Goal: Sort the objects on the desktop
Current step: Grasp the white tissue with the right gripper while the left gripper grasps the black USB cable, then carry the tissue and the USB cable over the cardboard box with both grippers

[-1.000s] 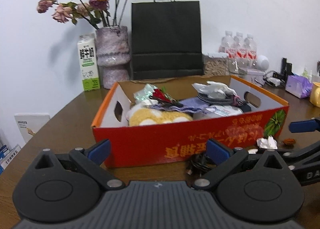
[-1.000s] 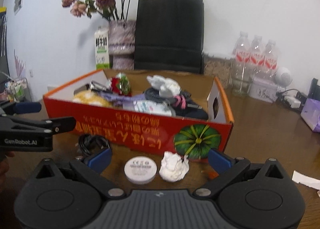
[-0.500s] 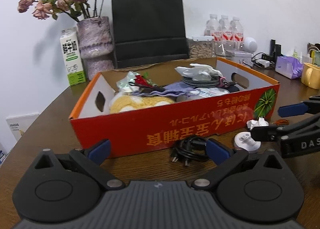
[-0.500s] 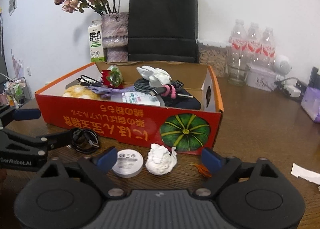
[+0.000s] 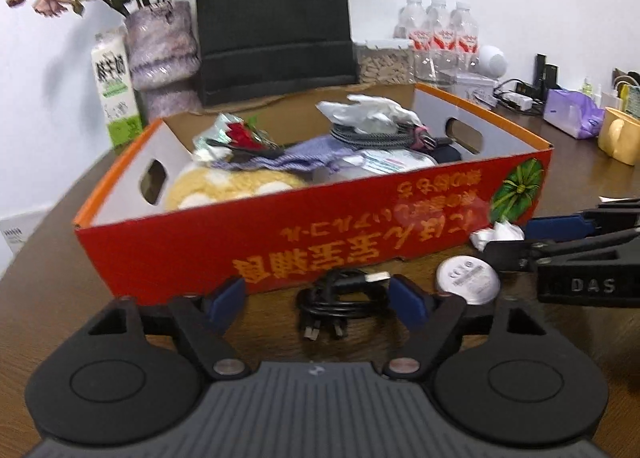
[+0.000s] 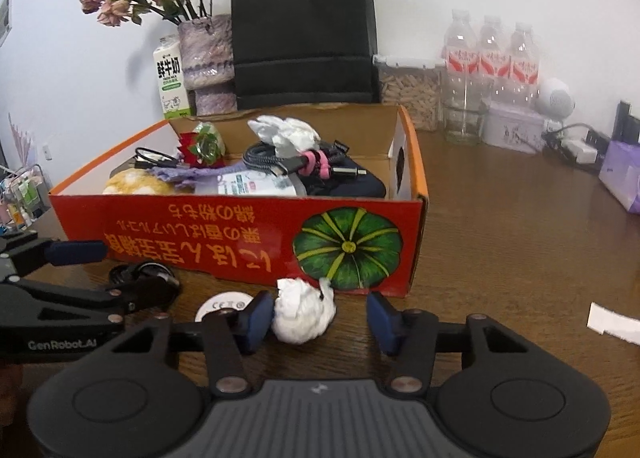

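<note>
The left gripper [image 5: 318, 298] hangs low over the brown table [image 6: 520, 242], its jaws apart and just now narrowing, with the coiled black cable [image 5: 340, 300] lying between the blue pads [image 5: 404, 300]; the right pad is at the cable's edge and the left pad stands clear of it, so nothing is clasped. The right gripper [image 6: 316, 318] also has its jaws apart and just now narrowing around the crumpled white tissue [image 6: 302, 316]; the left pad touches the tissue while the right pad is well clear, so the tissue is not clamped.

Behind both grippers stands the red cardboard box [image 6: 240, 234] with a green pumpkin print, already holding a yellow plush item [image 5: 228, 186], a purple knitted cloth [image 5: 296, 156], a grey braided cable [image 6: 272, 162] and another white tissue [image 6: 284, 130]. The black cable, a round white disc [image 5: 468, 280] and the crumpled tissue lie in a row just in front of the box's long wall.

Further back are a black paper bag [image 6: 304, 34], a vase [image 6: 206, 58] of dried roses, a milk carton [image 6: 172, 80] and 3 water bottles [image 6: 494, 58]
</note>
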Demonstrator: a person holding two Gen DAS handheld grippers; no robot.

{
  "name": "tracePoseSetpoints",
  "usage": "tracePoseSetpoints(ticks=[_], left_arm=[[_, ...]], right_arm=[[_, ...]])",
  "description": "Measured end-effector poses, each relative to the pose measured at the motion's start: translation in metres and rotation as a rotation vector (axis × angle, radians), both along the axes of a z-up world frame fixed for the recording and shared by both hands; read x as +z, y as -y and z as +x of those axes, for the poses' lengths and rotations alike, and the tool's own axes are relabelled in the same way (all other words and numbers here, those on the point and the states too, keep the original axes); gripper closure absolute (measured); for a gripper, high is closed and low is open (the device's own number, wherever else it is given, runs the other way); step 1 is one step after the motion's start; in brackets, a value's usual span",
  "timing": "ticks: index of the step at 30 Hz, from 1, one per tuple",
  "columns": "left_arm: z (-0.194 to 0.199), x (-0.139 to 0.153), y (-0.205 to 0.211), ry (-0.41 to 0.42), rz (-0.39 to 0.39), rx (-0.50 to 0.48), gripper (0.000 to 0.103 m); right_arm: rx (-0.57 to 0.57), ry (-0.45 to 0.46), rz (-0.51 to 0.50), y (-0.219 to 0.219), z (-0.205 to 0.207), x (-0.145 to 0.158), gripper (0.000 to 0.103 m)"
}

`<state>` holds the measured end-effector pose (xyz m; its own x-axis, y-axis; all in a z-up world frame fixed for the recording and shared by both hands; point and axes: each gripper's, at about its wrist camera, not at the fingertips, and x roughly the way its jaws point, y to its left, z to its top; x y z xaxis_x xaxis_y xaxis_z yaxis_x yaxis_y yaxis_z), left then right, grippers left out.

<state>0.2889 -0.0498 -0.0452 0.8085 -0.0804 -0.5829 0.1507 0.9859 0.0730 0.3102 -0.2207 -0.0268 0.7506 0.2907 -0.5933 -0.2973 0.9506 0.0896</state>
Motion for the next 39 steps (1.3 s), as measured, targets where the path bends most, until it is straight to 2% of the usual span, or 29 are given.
tracePoseSetpoints(ticks=[3, 6, 8, 11, 22, 33, 39], left_arm=[[0.003, -0.003, 0.001, -0.033, -0.032, -0.015, 0.038], [0.002, -0.003, 0.001, -0.029, -0.049, -0.026, 0.051], [0.000, -0.002, 0.000, -0.028, -0.055, -0.030, 0.052], [0.000, -0.002, -0.003, -0.028, -0.067, -0.033, 0.052], [-0.005, 0.001, -0.008, -0.014, -0.095, -0.026, 0.052], [-0.034, 0.026, -0.015, 0.129, -0.129, -0.002, 0.052], [-0.037, 0.046, -0.018, 0.184, -0.170, 0.012, 0.052]], right_arm=[[0.006, 0.001, 0.002, 0.000, -0.001, 0.000, 0.056], [0.016, 0.002, 0.007, -0.001, -0.001, -0.001, 0.072], [0.027, 0.002, 0.011, -0.001, -0.003, 0.000, 0.078], [0.034, 0.010, 0.016, -0.001, -0.004, 0.001, 0.080], [0.041, 0.051, 0.022, -0.003, -0.012, 0.007, 0.081], [0.093, 0.177, 0.053, -0.013, -0.039, 0.032, 0.081], [0.073, 0.271, 0.083, -0.016, -0.043, 0.053, 0.081]])
